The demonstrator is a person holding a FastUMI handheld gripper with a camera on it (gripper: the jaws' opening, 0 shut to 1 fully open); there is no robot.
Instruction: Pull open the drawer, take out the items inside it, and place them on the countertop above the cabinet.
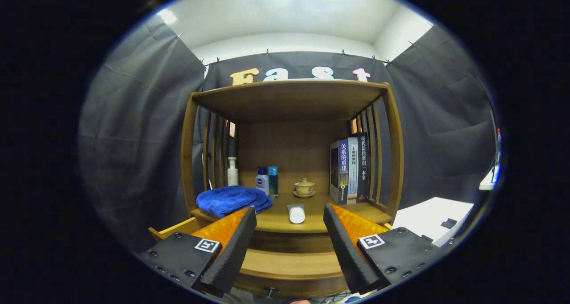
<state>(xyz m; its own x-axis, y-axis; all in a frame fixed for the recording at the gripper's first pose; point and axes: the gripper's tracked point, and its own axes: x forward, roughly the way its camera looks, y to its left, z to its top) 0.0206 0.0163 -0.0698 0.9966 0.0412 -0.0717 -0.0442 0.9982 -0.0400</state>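
Note:
A wooden cabinet stands ahead of me, its drawer (289,264) pulled out below and between my fingers. On the countertop (311,217) above the drawer lies a small white tube (296,214) on its side, just beyond my fingertips. My gripper (289,217) is open with nothing between its fingers, held in front of the countertop's front edge. The drawer's inside is mostly hidden by its front panel and my fingers.
On the countertop a folded blue towel (232,200) lies at the left, with a white pump bottle (232,172) and two small bottles (267,181) behind it. A lidded ceramic cup (304,188) sits at the back middle. Upright books (350,168) stand at the right. A shelf roof (289,97) spans above.

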